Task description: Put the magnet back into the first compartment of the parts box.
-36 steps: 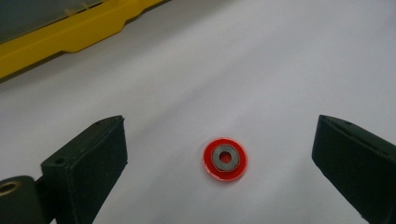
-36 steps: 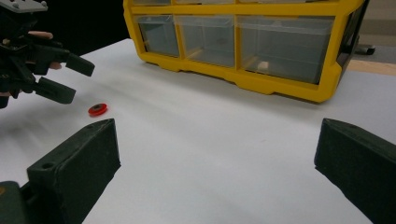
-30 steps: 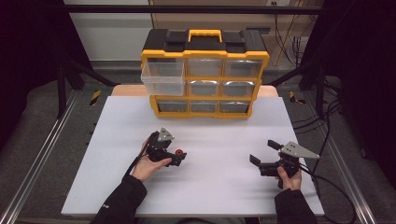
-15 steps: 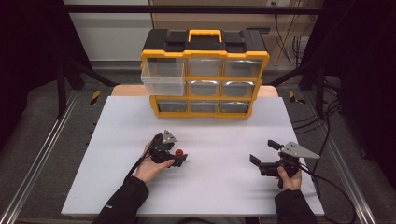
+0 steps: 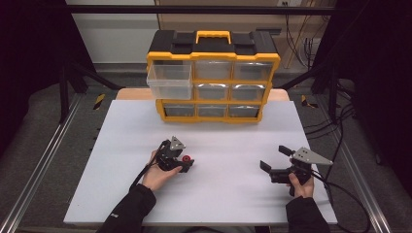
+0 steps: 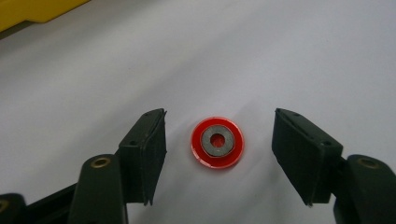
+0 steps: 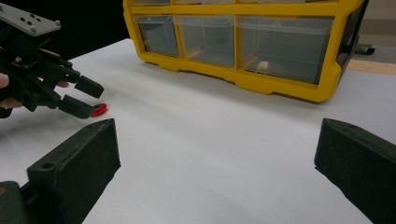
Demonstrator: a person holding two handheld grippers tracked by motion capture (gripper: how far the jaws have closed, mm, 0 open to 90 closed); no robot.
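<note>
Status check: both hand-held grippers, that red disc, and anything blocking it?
Left hand-held gripper open, jaws either side of the red disc, not touching. Disc flat on the white table. Right hand-held gripper open, holding nothing. Nothing in the way.

In your left gripper view, the organizer (image 6: 28, 11) shows as a yellow sliver at the top left corner, cut by the edge, and both jaws run off the bottom. Your right gripper view cuts the organizer's top rows and its left end, and the small pale piece (image 7: 263, 65) in one bottom drawer is too blurred behind the plastic to name. The disc (image 7: 98, 109) there is half hidden behind your left gripper's (image 7: 86, 97) near jaw. From above, the drawers' contents are too small to tell, your sleeves leave the bottom edge, and the organizer covers the desk's (image 5: 218, 194) far middle edge.
</note>
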